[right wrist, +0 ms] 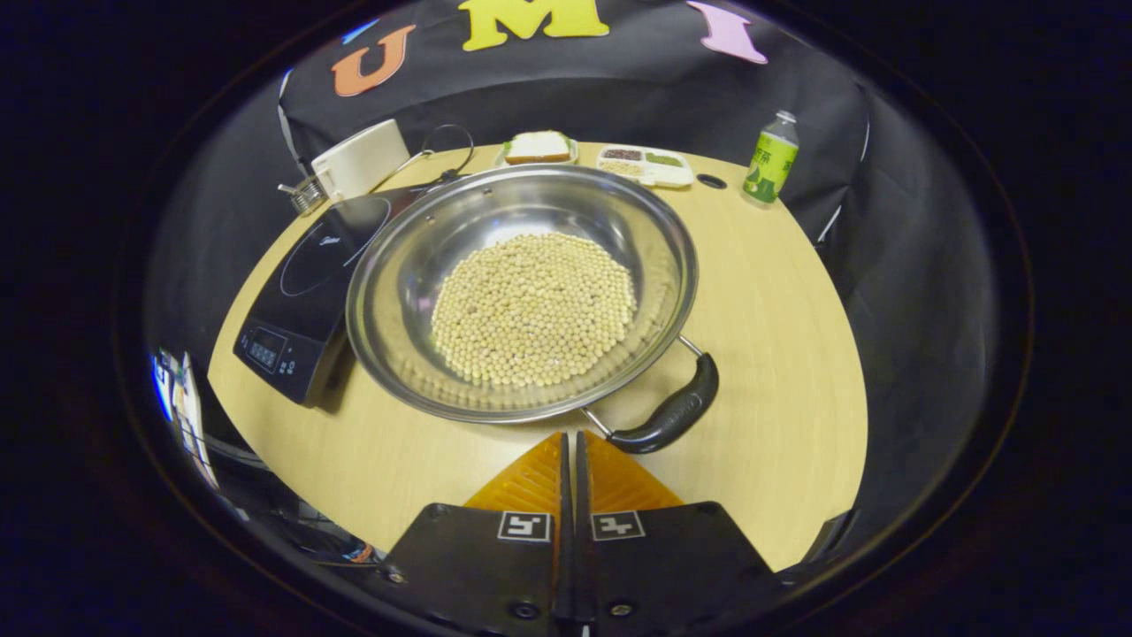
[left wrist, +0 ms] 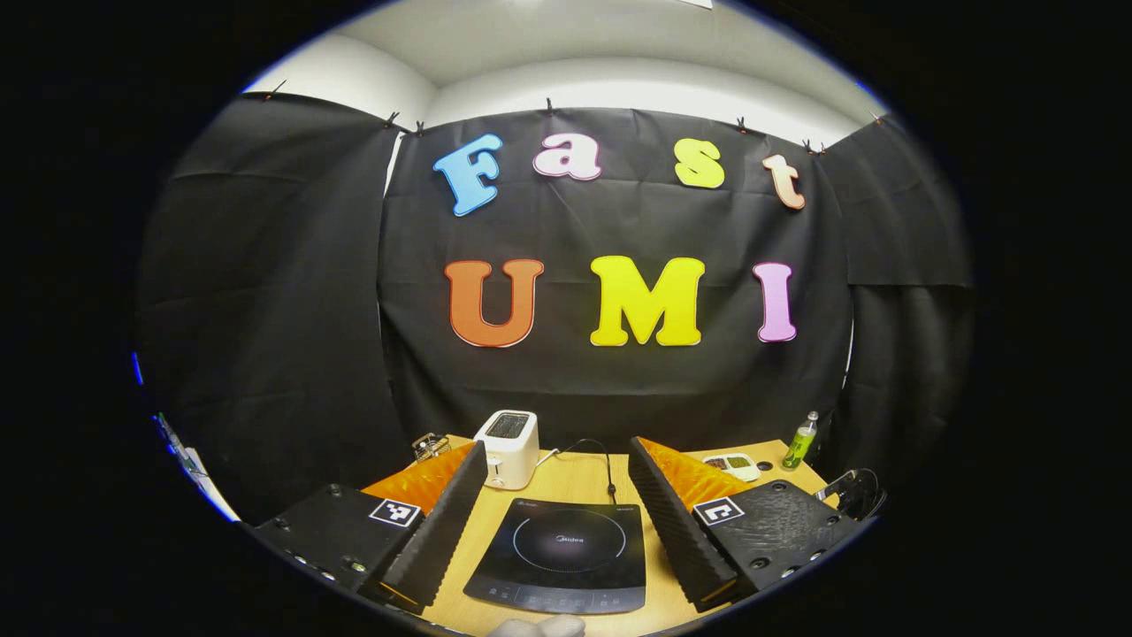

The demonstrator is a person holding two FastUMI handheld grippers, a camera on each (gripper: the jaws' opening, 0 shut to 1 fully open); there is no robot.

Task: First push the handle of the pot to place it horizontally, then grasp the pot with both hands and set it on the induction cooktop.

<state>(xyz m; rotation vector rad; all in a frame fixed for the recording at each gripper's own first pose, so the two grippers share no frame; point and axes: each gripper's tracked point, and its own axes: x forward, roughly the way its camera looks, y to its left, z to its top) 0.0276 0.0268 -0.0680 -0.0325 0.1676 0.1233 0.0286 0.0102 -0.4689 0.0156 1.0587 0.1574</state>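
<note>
steel round pot [right wrist: 522,292] w/ pale beans sits on the light wood worktop [right wrist: 778,354], just right of the black induction cooktop [right wrist: 305,292]. its black loop handle [right wrist: 669,413] angles off. right gripper [right wrist: 570,460], fingers pressed together, should nudge the handle level, slow, no bean spill. left gripper [left wrist: 559,495] fingers spread over the cooktop. white toaster [left wrist: 507,448], green bottle [right wrist: 770,157] at back.

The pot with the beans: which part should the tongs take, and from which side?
Probably the black handle of the pot, approached from the near table edge, where the right tongs sit shut. It juts clear of the rim on wire mounts; the bowl itself is wide, smooth and sloped.
</note>
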